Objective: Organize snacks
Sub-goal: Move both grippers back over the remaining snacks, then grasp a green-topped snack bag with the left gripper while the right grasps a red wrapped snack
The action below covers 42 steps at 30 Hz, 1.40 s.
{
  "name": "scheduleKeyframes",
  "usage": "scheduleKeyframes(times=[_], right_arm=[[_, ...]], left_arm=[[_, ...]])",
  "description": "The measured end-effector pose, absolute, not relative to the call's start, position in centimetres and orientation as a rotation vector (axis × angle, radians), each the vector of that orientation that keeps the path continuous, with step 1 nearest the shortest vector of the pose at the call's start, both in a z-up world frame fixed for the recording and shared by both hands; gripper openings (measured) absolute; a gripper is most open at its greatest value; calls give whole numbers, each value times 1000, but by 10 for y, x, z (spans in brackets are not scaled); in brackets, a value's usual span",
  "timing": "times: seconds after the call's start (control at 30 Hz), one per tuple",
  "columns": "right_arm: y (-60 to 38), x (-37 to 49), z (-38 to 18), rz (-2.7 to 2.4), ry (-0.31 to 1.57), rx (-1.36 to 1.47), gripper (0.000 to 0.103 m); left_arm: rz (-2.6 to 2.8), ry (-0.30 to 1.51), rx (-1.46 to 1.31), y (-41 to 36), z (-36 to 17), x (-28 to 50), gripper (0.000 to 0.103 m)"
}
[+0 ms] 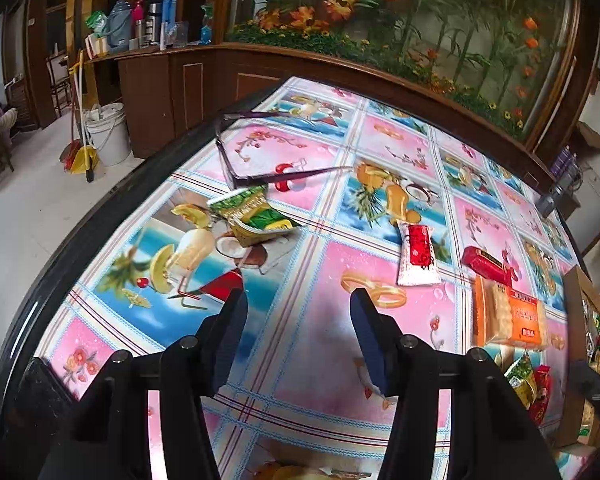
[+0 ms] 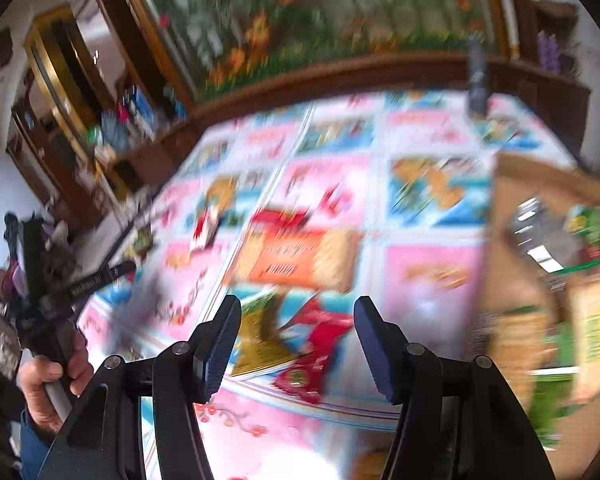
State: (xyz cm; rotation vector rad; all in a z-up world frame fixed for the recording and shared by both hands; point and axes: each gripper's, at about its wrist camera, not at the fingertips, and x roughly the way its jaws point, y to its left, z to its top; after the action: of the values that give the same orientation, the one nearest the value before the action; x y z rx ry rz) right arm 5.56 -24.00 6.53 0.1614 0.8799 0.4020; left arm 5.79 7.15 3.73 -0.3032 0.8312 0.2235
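My left gripper is open and empty, hovering over the bright patterned tablecloth. Ahead of it lie a green and yellow snack packet, a red and white packet, a red bar and an orange cracker pack. The right wrist view is blurred. My right gripper is open above a green and yellow packet and a red packet, touching neither. The orange cracker pack lies just beyond them.
A cardboard box holding several snacks stands at the table's right side, also the box. Purple-framed glasses lie near the far left edge. A hand grips the other gripper's handle. A wooden cabinet runs behind the table.
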Motion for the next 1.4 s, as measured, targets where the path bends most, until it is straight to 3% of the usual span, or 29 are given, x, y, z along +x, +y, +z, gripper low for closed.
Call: scheduleKeyframes(times=[0.4, 0.43, 0.57, 0.67, 0.7, 0.73, 0.87, 0.97, 1.17, 1.4], right_arm=[[-242, 75, 33, 284, 950, 222, 63], [-241, 76, 30, 270, 963, 206, 59], [-223, 67, 25, 237, 970, 76, 59], [-202, 56, 22, 183, 937, -101, 44], [-197, 54, 22, 194, 925, -124, 28], [-193, 51, 23, 211, 927, -129, 21], [-177, 48, 23, 311, 921, -104, 21], [-181, 53, 23, 490, 947, 98, 20], [-208, 57, 23, 415, 917, 142, 20], [-203, 56, 25, 388, 897, 101, 20]], left_arm=[[179, 831, -305, 64, 40, 57, 52], [174, 829, -307, 63, 40, 57, 52], [171, 822, -312, 64, 42, 55, 52], [159, 829, -323, 64, 41, 55, 52], [151, 831, -324, 63, 41, 55, 52], [141, 831, -323, 61, 42, 55, 52], [81, 841, -329, 56, 43, 54, 52], [13, 862, -364, 53, 41, 54, 52], [-159, 946, -453, 37, 31, 57, 52], [-171, 1000, -317, -7, 26, 50, 52]])
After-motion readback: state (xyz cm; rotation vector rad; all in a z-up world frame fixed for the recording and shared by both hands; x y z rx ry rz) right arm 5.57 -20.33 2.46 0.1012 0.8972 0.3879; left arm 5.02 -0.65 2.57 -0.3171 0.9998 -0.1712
